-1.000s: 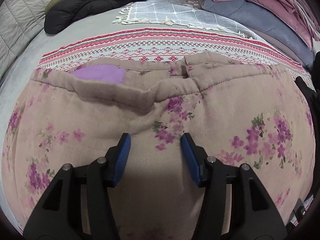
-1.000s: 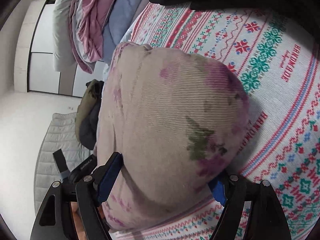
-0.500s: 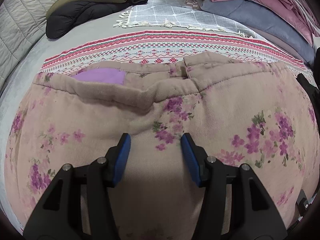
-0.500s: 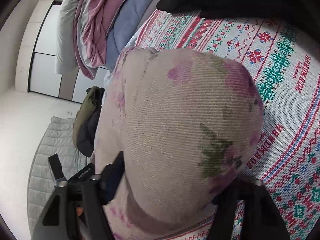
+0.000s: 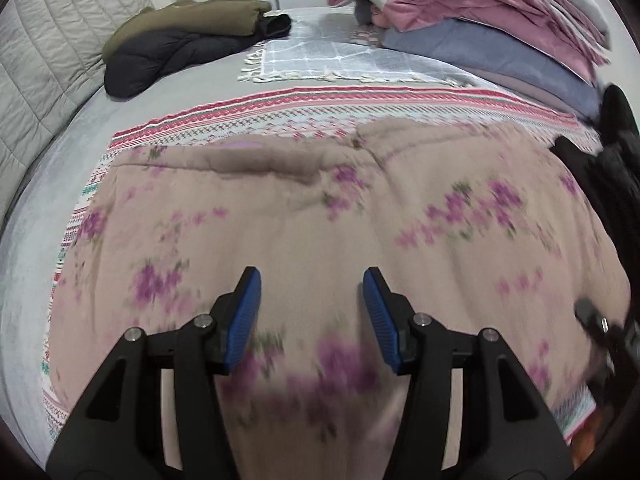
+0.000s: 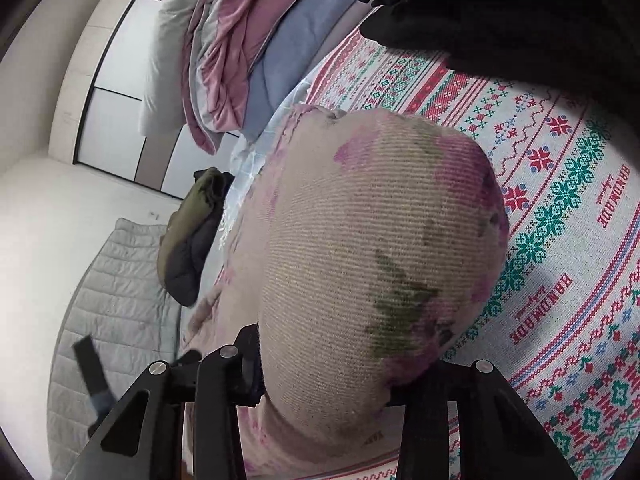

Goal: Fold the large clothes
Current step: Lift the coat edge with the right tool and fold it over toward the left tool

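Observation:
A beige garment with purple flowers (image 5: 320, 216) lies spread on a patterned red, green and white blanket (image 5: 320, 108) on the bed. My left gripper (image 5: 312, 312) is open above the garment's near part, with nothing between its blue pads. In the right wrist view a bulging fold of the same garment (image 6: 372, 264) fills the space between my right gripper's fingers and hides the pads. My right gripper (image 6: 324, 380) is open, with the fabric lying between the spread fingers.
A dark and olive jacket pile (image 5: 180, 48) lies at the far left. A grey checked throw (image 5: 340, 56) lies behind the blanket. Stacked pink, grey and blue bedding (image 5: 480, 20) sits far right. A black garment (image 6: 500, 8) lies on the blanket's right side. A quilted headboard (image 5: 44, 64) stands at the left.
My left gripper has pulled back and up, so more of the garment and bed shows. The fabric now covers the right gripper's pads more fully.

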Motion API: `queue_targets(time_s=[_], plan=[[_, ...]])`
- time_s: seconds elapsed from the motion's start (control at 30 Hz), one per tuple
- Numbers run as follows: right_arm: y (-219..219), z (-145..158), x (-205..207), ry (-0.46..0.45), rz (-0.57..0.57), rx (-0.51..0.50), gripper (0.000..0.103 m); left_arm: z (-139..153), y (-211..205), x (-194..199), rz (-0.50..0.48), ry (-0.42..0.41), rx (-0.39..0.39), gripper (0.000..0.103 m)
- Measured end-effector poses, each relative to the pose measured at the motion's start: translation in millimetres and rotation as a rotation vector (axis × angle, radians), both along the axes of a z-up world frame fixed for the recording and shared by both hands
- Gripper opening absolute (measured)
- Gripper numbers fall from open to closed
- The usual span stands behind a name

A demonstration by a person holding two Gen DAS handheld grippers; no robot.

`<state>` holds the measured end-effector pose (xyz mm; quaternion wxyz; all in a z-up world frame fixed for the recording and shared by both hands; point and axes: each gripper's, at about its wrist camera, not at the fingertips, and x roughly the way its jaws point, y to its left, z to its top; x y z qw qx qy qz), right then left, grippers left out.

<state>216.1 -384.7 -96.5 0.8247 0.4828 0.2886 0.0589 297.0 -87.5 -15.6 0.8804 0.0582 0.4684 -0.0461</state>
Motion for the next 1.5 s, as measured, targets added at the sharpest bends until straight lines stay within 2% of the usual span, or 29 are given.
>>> queue_targets(time_s=[0.07,0.13,0.2,0.3,0.47,0.6,0.7,0.8,0.9,0.93,1.07,1.17,1.27,1.3,1.37,1.5], plan=[[-3.3,-2.2,-0.8,0.006,0.005,0.017,0.04,1.3,-1.0,-18.3,-0.018,-0.004,-0.041,0.055],[-4.9,-4.6,-1.4,0.012,0.006,0.029,0.04,-5.1,-5.9,-31.6,-0.032,0.007,-0.042,0.055],[-5.9,-6.8,-2.7,0.016,0.007,0.04,0.04,-18.9,-14.0,-37.1,-0.026,0.016,0.013,0.056],[-5.8,-8.6,-4.2,0.022,0.011,0.042,0.04,-40.3,-25.9,-41.7,-0.029,-0.042,0.093,0.056],[-5.6,-7.7,-4.4,0.026,0.016,0.038,0.04,-31.0,-16.4,-41.9,-0.009,-0.041,0.05,0.056],[-7.7,-8.7,-3.1,0.031,0.018,0.054,0.04,-12.4,-11.0,-78.3,-0.028,-0.065,0.063,0.056],[-8.2,-8.3,-3.6,0.031,0.016,0.052,0.04,-19.9,-6.1,-88.3,-0.018,-0.051,0.048,0.056],[-7.2,-8.9,-4.4,0.03,0.018,0.049,0.04,-38.2,-2.1,-81.2,0.004,-0.034,0.014,0.056],[-5.7,-8.2,-4.9,0.028,0.018,0.036,0.04,-41.6,-11.4,-86.4,0.009,-0.061,0.061,0.056],[-5.0,-7.6,-4.9,0.027,0.017,0.035,0.04,-41.7,-12.1,-87.6,0.003,-0.042,0.058,0.056],[-5.4,-1.1,-7.8,0.008,0.023,0.053,0.04,-41.2,-4.9,-85.6,0.006,-0.036,0.013,0.055],[1.1,13.5,-12.3,-0.024,0.02,-0.022,0.038,-37.7,2.1,-84.4,-0.003,-0.036,-0.031,0.055],[9.1,24.8,-13.8,-0.043,0.01,-0.105,0.036,-31.2,19.0,-82.1,-0.003,-0.044,-0.141,0.056],[10.3,26.6,-13.5,-0.045,0.008,-0.123,0.036,-26.9,28.9,-82.0,0.004,-0.044,-0.192,0.055],[9.5,26.8,-13.1,-0.045,0.005,-0.128,0.036,-20.0,42.0,-82.7,0.025,-0.05,-0.24,0.055],[11.6,28.7,-13.5,-0.047,-0.001,-0.153,0.035,-5.7,71.1,-86.7,0.098,-0.082,-0.223,0.055]])
